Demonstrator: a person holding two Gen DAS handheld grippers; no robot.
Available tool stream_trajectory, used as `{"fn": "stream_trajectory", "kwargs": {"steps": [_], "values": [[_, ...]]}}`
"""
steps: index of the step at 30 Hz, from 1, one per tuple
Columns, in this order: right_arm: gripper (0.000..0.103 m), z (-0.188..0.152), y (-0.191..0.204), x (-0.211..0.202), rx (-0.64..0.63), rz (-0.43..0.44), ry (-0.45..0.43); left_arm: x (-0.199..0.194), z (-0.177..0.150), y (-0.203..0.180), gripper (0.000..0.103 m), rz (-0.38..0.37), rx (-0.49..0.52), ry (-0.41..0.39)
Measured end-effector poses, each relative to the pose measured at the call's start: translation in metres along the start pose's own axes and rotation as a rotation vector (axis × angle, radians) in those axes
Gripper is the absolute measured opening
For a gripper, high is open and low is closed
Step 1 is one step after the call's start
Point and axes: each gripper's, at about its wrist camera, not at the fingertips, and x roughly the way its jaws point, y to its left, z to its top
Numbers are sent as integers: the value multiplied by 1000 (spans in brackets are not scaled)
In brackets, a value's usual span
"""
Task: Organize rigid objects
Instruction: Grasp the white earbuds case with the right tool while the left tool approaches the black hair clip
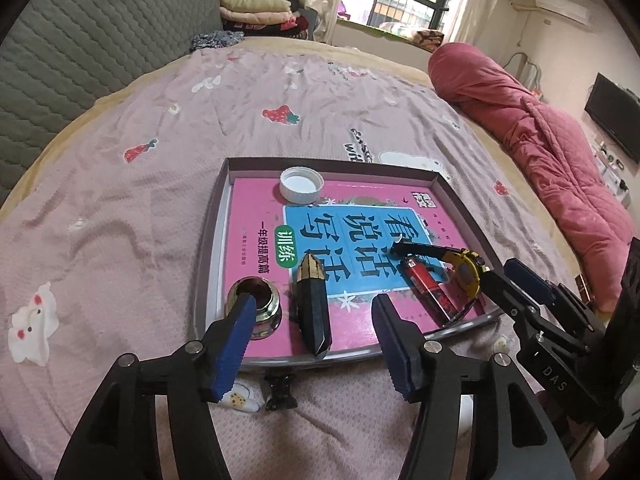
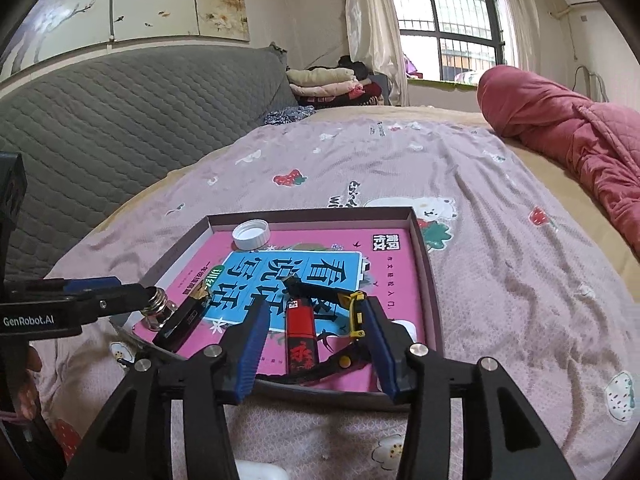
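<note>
A shallow box tray (image 1: 460, 196) (image 2: 424, 256) lies on the bed with a pink book inside. On the book lie a white cap (image 1: 301, 185) (image 2: 251, 234), a small glass jar (image 1: 256, 312) (image 2: 158, 308), a black and gold crystal-shaped piece (image 1: 313, 304) (image 2: 185, 318), a red lighter (image 1: 430, 288) (image 2: 301, 340) and a yellow watch (image 1: 466, 272) (image 2: 354, 312). My left gripper (image 1: 314, 326) is open, its jaws astride the black piece. My right gripper (image 2: 316, 332) is open, its jaws astride the lighter. A black hair clip (image 1: 280, 392) lies on the bed before the tray.
A rolled red quilt (image 1: 540, 152) (image 2: 560, 132) lies at the right of the bed. A grey padded headboard (image 1: 80, 60) (image 2: 120, 112) stands at the left. Folded clothes (image 1: 256, 12) are piled at the far end. The pink patterned sheet (image 1: 120, 200) surrounds the tray.
</note>
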Motion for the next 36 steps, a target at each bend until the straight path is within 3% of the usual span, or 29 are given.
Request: {"fn": "stream_trajectory", "kwargs": {"steps": [17, 36], "values": [[49, -9, 12, -38, -54, -27, -38, -25, -9, 6, 63, 4, -2, -10], [50, -30, 27, -48, -49, -15, 53, -26, -47, 5, 63, 16, 51, 60]]}}
